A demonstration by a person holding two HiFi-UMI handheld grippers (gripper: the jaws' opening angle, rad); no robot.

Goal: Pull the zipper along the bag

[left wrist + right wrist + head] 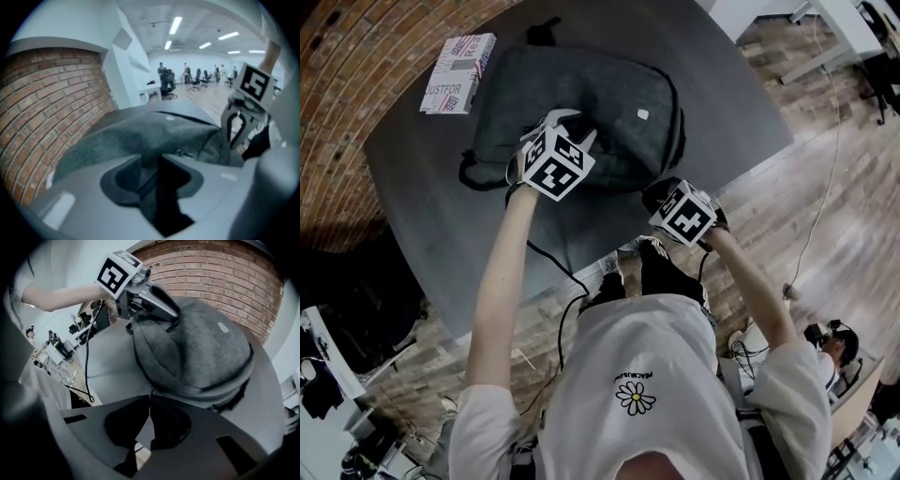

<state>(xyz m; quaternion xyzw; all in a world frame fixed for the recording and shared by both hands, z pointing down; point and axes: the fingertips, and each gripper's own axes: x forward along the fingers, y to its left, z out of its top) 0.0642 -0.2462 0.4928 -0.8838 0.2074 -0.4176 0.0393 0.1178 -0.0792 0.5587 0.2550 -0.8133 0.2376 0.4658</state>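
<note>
A dark grey backpack [609, 98] lies flat on the dark round table [441, 234]. My left gripper [572, 127] rests on the bag's near edge, with a fold of the grey fabric [140, 131] pinched between its jaws [157, 157]. The right gripper view shows its fingers [161, 305] clamped on that fold. My right gripper [664, 194] is at the bag's near right corner, close to the table's edge. Its jaws are shut [150, 397] on a thin zipper pull [151, 390] that comes off the seam of the bag [201, 348]. The left gripper view shows it at the right [236, 140].
A white printed box [457, 73] lies on the table left of the bag. A black cable [558, 267] runs from my left gripper over the table's near edge. A brick wall [356, 56] stands at the left, and wooden floor [825, 178] lies beyond the table's right edge.
</note>
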